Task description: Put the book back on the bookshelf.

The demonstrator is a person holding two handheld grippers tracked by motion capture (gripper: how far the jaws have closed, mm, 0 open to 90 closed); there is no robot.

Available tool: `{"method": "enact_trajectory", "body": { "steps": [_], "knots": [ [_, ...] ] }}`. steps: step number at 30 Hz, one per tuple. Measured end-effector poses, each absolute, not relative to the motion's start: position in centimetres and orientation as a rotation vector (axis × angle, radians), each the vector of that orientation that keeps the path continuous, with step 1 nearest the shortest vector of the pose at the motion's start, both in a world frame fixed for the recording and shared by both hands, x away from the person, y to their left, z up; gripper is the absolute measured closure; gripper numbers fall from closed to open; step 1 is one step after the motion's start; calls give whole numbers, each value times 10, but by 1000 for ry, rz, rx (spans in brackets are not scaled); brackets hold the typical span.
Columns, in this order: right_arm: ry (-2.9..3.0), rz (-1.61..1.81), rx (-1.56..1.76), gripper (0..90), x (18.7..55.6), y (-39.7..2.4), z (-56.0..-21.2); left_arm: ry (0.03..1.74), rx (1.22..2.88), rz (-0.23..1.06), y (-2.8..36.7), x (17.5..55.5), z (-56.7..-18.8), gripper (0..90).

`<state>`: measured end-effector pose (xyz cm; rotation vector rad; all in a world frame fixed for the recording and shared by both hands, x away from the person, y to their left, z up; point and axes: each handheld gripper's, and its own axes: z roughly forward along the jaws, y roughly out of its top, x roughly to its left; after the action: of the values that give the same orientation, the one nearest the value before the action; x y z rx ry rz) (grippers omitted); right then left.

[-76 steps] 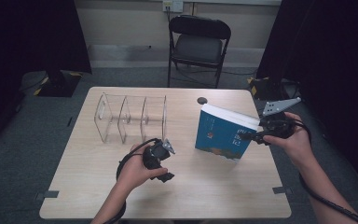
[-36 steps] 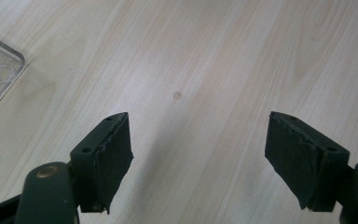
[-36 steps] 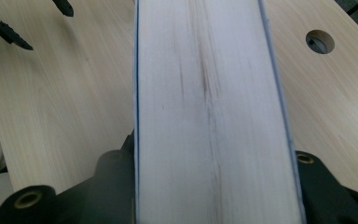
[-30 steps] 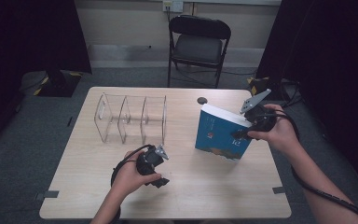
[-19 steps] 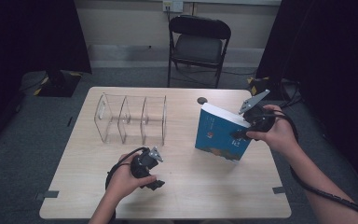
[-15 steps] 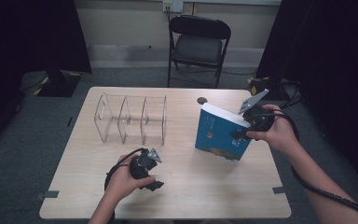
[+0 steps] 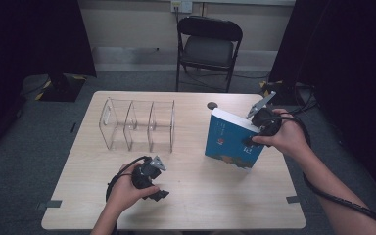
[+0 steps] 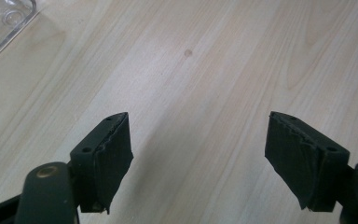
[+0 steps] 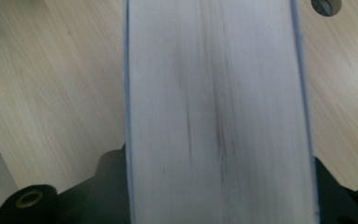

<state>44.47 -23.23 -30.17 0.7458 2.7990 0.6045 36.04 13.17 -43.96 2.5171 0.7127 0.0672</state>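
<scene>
We clamp the right claw [image 7: 252, 138] on the upright blue paperback book [image 7: 230, 142] at 3 o'clock, steadying it for the clear acrylic divider rack [image 7: 137, 125]; the left claw [image 8: 198, 158] gapes empty.

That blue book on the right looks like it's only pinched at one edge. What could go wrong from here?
1. The right tool clamps the blue book near one edge, and its jaws have just been opening a little, so the book might slip or swing.
2. The book stands tilted above the table; if let go, it would likely topple flat.
3. Carried left, it could knock the clear plastic rack.
</scene>
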Motion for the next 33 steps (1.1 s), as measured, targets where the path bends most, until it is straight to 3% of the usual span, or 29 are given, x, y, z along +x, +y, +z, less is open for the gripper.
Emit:
{"method": "enact_trajectory", "body": {
  "steps": [7, 33],
  "knots": [
    [2822, 574, 727, 602, 443, -230, -301, 727, 2512, 72, 135, 360, -441, 225],
    [2849, 555, 711, 612, 427, -221, -291, 767, 2464, 79, 145, 359, -448, 205]
  ]
}}
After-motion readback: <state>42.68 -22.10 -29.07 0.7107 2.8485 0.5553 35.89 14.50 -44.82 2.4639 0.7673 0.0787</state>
